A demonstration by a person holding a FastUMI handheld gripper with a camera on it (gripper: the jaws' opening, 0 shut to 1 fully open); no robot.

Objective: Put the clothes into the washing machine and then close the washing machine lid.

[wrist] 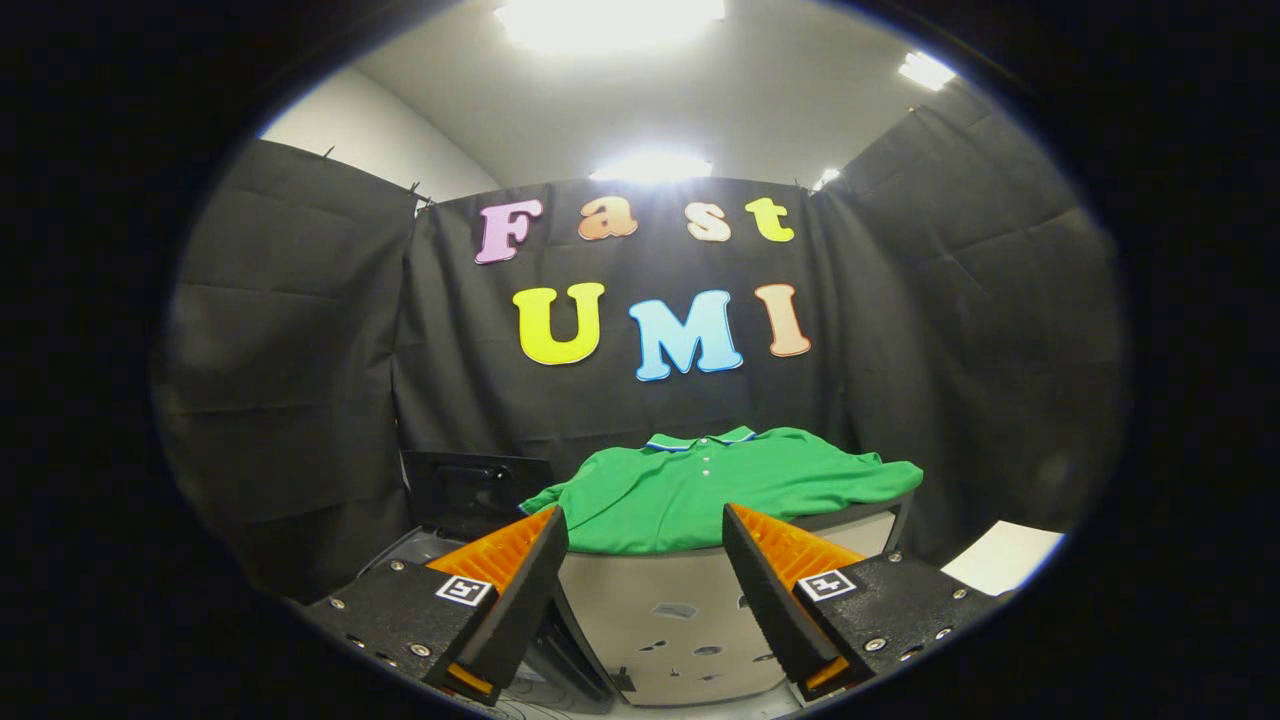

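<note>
A green polo shirt (700, 490) with a blue-edged collar lies spread flat on top of a grey cabinet-like surface (660, 610), beyond my fingers and slightly above them. My gripper (645, 525) is open, with nothing between its fingers, a short way in front of the shirt's near edge. To the left of the shirt a dark raised panel (475, 490) stands upright, apparently the washing machine's open lid, with a grey rim (410, 550) below it; the opening itself is hidden behind my left finger (520, 580).
Black cloth walls close the booth at the back and on both sides. A white flat surface (1005, 555) lies low at the right, beside the grey cabinet. Bright ceiling lamps shine overhead.
</note>
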